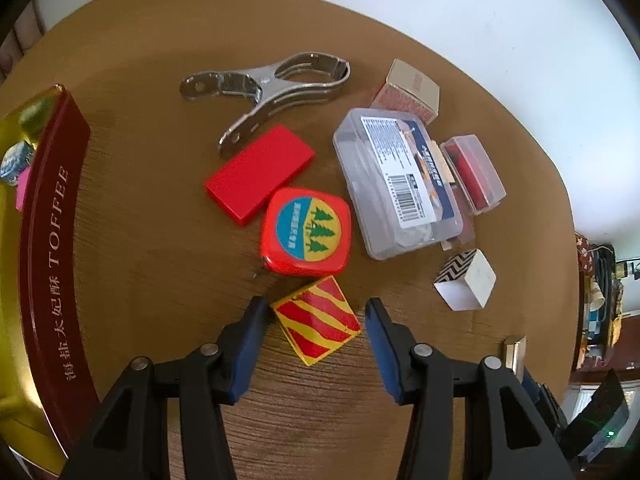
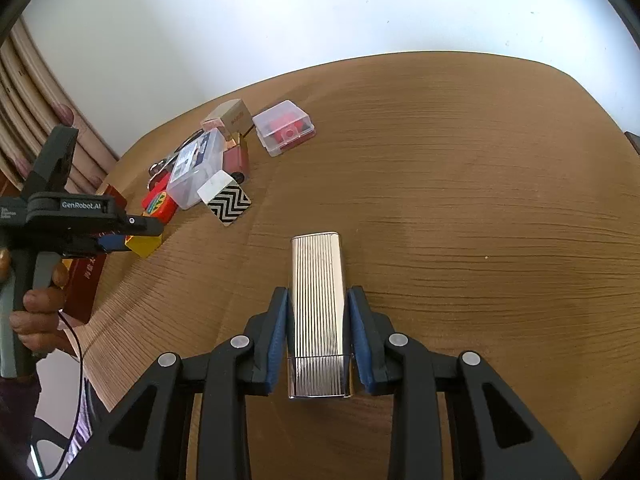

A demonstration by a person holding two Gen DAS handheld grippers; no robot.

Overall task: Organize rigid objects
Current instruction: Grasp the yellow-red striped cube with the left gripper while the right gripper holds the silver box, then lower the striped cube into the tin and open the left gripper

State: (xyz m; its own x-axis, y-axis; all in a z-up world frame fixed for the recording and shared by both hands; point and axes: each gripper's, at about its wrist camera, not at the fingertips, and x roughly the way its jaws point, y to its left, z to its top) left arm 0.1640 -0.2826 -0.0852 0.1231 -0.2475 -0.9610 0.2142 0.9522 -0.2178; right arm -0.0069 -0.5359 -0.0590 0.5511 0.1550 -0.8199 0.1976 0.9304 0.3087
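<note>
On the table [image 1: 152,240] ahead of my left gripper [image 1: 316,312] lies a cluster: a red tape measure [image 1: 306,232] with a tree badge just beyond the striped block [image 1: 318,322], a flat red block [image 1: 260,174] touching the tape measure, a steel clamp [image 1: 264,92] behind that, and a clear case [image 1: 394,182] to the right with a small clear box [image 1: 474,172] of red parts against it. A cardboard box [image 1: 410,90] stands behind the case, and a zigzag-patterned box [image 1: 466,280] sits near my right finger. A dark red toffee tin [image 1: 52,240] runs along the left edge, a few small things inside.

My left gripper stands apart around the striped block, which is yellow with red diagonal bands and lies tilted between the fingers; the left finger looks to be touching its corner, the right finger is clear of it.

My right gripper [image 2: 318,344] is clamped on a ribbed silver lighter [image 2: 318,312], upright along the fingers, well apart from the cluster.
</note>
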